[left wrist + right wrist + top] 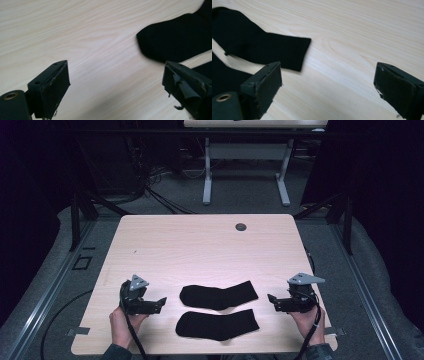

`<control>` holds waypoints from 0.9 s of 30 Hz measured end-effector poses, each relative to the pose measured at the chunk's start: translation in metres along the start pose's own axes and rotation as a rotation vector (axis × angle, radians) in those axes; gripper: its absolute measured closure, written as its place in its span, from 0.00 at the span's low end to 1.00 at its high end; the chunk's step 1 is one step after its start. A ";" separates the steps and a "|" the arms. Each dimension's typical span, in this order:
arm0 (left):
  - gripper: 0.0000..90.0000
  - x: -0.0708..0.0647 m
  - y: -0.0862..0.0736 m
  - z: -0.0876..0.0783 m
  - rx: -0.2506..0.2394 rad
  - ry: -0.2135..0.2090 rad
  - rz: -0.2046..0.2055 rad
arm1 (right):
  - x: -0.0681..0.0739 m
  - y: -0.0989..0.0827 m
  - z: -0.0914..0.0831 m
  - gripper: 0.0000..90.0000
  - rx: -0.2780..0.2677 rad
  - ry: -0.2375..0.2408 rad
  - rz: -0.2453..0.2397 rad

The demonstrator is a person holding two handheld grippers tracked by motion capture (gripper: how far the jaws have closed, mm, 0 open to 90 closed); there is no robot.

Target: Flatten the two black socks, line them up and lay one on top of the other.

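In the high view two black socks lie flat in the lower middle of the frame on the pale wooden table (200, 240), the upper sock (218, 296) just above the lower sock (217, 324), near each other with a strip of wood between them. The left gripper (161, 303) sits at lower left and the right gripper (272, 300) at lower right, each pointing inward at the socks (neither touching them). Both have their jaws spread wide with nothing but bare table between them, as each gripper view shows.
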State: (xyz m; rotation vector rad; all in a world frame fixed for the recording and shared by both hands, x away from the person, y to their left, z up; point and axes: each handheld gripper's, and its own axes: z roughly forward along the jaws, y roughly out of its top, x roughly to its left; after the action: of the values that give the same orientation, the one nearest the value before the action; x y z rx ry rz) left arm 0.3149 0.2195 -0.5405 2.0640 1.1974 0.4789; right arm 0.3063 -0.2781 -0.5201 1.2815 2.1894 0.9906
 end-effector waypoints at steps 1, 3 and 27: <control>0.08 0.003 -0.005 -0.001 0.000 0.009 -0.008 | -0.003 -0.004 -0.002 0.06 0.003 -0.008 0.009; 0.07 0.008 -0.015 -0.002 0.004 0.018 -0.030 | -0.008 -0.012 -0.005 0.05 0.001 -0.024 0.024; 0.00 0.022 -0.059 0.014 0.010 0.096 -0.060 | -0.040 -0.077 0.017 0.00 0.068 -0.088 0.084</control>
State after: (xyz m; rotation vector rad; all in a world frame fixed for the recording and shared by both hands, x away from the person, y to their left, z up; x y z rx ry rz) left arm 0.2993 0.2530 -0.5931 2.0270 1.3167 0.5491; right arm 0.2930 -0.3313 -0.5892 1.4306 2.1342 0.8806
